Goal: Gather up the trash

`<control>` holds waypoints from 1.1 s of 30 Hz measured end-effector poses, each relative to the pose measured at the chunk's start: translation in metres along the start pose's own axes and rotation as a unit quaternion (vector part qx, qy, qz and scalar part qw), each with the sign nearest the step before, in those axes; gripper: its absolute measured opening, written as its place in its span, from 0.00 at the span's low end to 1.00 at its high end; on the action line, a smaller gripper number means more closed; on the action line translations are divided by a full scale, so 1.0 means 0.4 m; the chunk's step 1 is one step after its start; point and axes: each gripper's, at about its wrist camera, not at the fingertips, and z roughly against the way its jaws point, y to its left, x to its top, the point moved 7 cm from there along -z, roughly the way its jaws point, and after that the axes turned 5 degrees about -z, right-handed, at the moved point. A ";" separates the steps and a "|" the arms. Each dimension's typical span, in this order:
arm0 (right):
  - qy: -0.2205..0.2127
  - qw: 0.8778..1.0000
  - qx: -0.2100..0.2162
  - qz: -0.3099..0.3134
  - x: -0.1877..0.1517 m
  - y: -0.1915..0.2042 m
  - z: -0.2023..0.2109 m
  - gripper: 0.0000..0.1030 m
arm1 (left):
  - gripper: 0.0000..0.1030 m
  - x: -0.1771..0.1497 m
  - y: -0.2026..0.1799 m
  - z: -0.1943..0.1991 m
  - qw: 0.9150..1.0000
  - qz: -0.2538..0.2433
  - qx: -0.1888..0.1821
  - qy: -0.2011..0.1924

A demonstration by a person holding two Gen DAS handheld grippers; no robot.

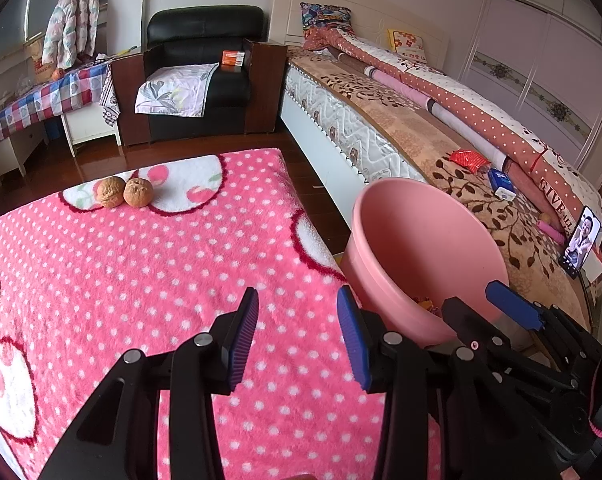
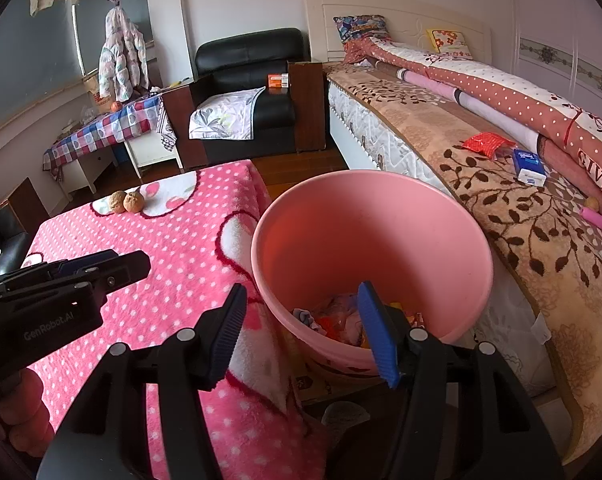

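Note:
A pink bin (image 2: 381, 216) stands between the pink dotted table (image 2: 173, 264) and the bed; it also shows in the left wrist view (image 1: 425, 240). Crumpled wrappers (image 2: 337, 316) lie at its bottom. My right gripper (image 2: 301, 320) is open and empty, over the bin's near rim. My left gripper (image 1: 297, 332) is open and empty, just above the table's (image 1: 141, 280) right part. Two walnuts (image 1: 125, 192) sit at the table's far edge; they also show in the right wrist view (image 2: 127, 202). The right gripper (image 1: 501, 304) appears in the left wrist view, beside the bin.
On the bed (image 2: 501, 184) lie a red packet (image 2: 485, 143), a blue-white tissue pack (image 2: 529, 168), a pink tube (image 2: 599, 218) and a phone (image 1: 581, 242). A black armchair (image 1: 201, 76) and a side table with a checked cloth (image 1: 41, 100) stand behind.

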 end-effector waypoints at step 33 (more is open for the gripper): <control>0.037 0.951 0.196 0.237 -0.062 0.545 0.052 0.56 | 0.39 -0.163 0.619 0.155 0.973 0.123 0.198 -0.005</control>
